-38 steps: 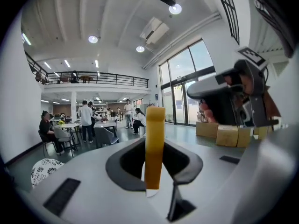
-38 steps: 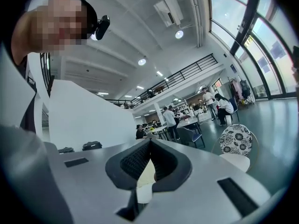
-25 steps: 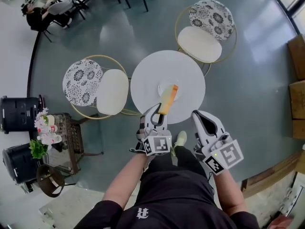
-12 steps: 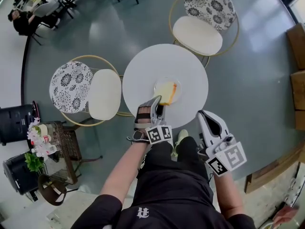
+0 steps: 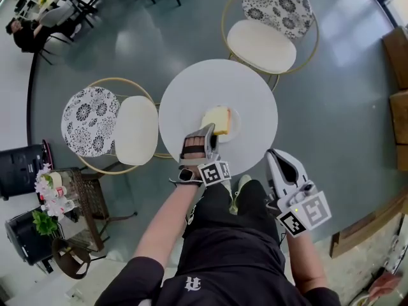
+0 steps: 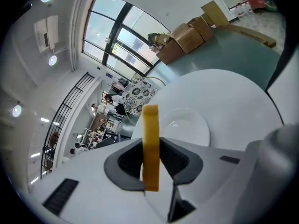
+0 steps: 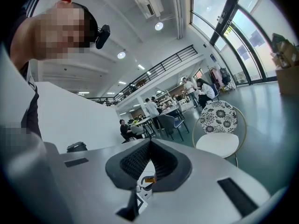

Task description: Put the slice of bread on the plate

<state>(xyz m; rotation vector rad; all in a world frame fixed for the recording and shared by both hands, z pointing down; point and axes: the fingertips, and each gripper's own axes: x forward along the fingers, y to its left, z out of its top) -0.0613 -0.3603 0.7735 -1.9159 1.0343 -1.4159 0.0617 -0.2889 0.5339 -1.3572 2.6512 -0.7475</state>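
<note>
**Bread lowered over the plate**

The left claw [image 5: 209, 137], now lower and rolled over, clenches the bread [image 5: 217, 118], which lies flat just ahead of it over the plate [image 5: 236, 127]; letting go looks next. The plate holds nothing else. The right claw [image 5: 278, 162], closed and empty, waits aside.

tongs [image 6: 151, 158] clamped on bread slice [image 6: 150, 127], plate [image 6: 192, 127] beyond

Bread slice [image 5: 215, 118] sits over the plate [image 5: 236, 129], near the middle of the table [image 5: 191, 94]. One chair [image 5: 261, 46] behind it, second chair [image 5: 136, 129] to its left.
</note>
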